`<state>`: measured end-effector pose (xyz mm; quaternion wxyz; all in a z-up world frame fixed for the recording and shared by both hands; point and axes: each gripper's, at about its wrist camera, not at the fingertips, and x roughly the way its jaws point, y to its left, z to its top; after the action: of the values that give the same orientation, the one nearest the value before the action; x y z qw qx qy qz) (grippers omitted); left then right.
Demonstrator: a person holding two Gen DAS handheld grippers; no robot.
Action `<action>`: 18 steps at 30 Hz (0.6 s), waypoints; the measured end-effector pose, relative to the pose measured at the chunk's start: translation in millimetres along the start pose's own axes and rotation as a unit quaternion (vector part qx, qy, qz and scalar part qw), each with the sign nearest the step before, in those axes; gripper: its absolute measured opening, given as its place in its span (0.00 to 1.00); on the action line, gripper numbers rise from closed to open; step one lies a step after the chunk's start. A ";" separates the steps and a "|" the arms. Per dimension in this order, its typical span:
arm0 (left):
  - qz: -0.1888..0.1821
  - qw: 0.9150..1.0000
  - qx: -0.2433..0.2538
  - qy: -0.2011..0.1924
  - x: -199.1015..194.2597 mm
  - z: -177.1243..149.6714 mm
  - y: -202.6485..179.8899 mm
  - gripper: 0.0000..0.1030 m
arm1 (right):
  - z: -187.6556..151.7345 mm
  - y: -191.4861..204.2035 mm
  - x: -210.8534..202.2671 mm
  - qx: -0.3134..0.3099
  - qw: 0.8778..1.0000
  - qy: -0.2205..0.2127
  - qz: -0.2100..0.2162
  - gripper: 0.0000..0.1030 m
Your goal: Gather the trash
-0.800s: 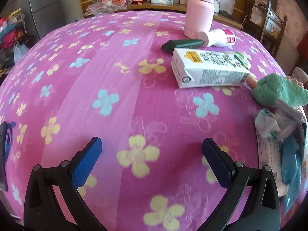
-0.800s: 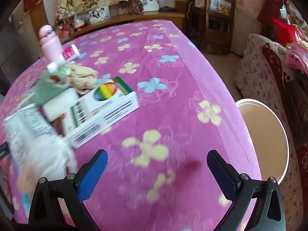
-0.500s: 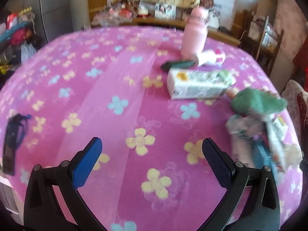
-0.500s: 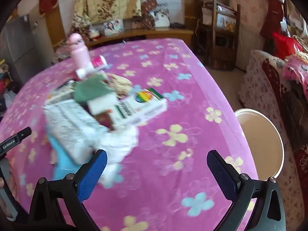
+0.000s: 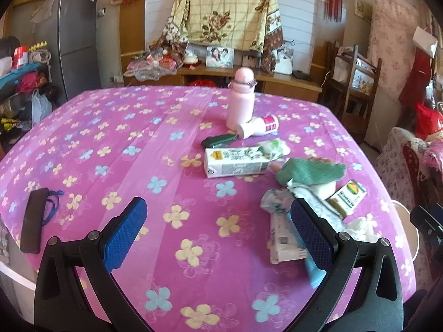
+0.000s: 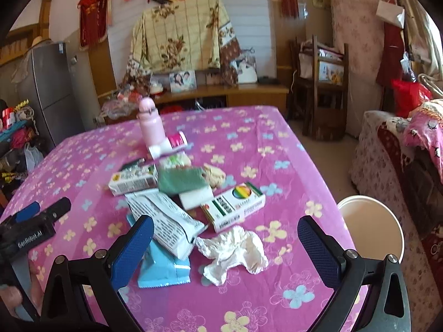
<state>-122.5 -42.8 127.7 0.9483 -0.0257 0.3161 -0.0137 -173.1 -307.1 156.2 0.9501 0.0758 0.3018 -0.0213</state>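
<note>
Pink flowered bench [image 5: 110,138] from my left wrist: left gripper [image 5: 218,232] wide apart, holding nothing, milk carton [image 5: 235,163] well ahead. Right wrist: right gripper [image 6: 225,246] spread empty over the crumpled wrapper [image 6: 235,251], bucket [image 6: 371,227] beside the bench. Haven't grabbed anything yet, so I'd drop onto that wrapper.

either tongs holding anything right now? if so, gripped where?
Nothing held. Left tongs and right tongs both stand wide open above the tablecloth; the crumpled white wrapper lies loose between the right fingers, untouched.
</note>
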 end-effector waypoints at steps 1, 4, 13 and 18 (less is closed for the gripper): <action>0.001 1.000 0.003 -0.005 -4.2 1.4 -3.4 1.00 | 0.5 -0.2 -1.9 0.002 1.000 -0.005 -0.001 1.00; 0.001 1.000 0.013 -0.018 -13.8 3.9 -10.6 1.00 | 3.3 -1.3 -6.1 0.002 1.000 -0.011 -0.002 1.00; -0.005 0.999 0.022 -0.047 -29.4 6.3 -19.3 1.00 | 6.5 -1.6 -14.1 -0.005 0.999 -0.035 -0.015 1.00; -0.006 0.998 0.020 -0.053 -31.4 5.7 -20.1 1.00 | 6.9 -2.4 -14.2 -0.003 0.999 -0.036 -0.016 1.00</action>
<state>-144.4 -61.2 152.2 0.9638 -0.0094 0.2654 -0.0245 -181.0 -310.6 169.7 0.9602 0.0675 0.2684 -0.0380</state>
